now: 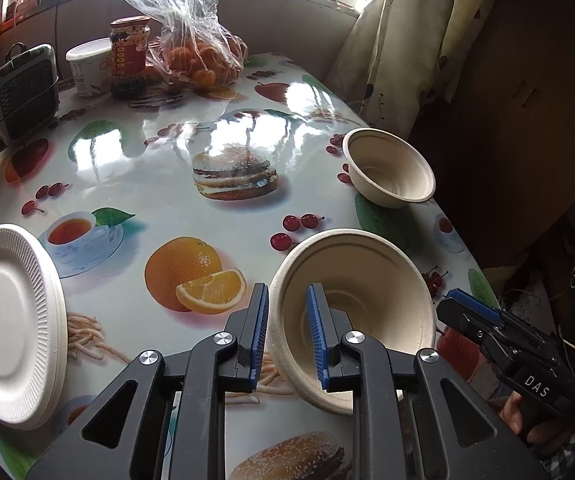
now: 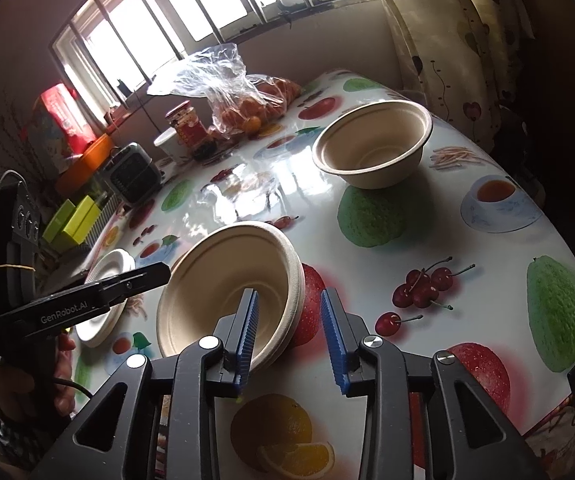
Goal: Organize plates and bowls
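Observation:
A beige paper bowl stack (image 1: 367, 300) (image 2: 227, 284) sits tilted near the table's front edge. My left gripper (image 1: 287, 336) straddles its near-left rim, one finger inside and one outside, jaws a little apart. My right gripper (image 2: 289, 336) straddles its right rim, open; it also shows in the left wrist view (image 1: 479, 312). A second beige bowl (image 1: 389, 168) (image 2: 371, 144) stands upright farther back on the right. A stack of white ribbed paper plates (image 1: 7, 320) (image 2: 105, 284) lies at the left.
The fruit-print table (image 1: 167, 160) carries a bag of oranges (image 1: 195, 52), a red-lidded jar (image 1: 129, 56), a white tub (image 1: 87, 66) and a small dark heater (image 1: 23, 92) at the back. A curtain (image 1: 399, 40) hangs beyond the right edge.

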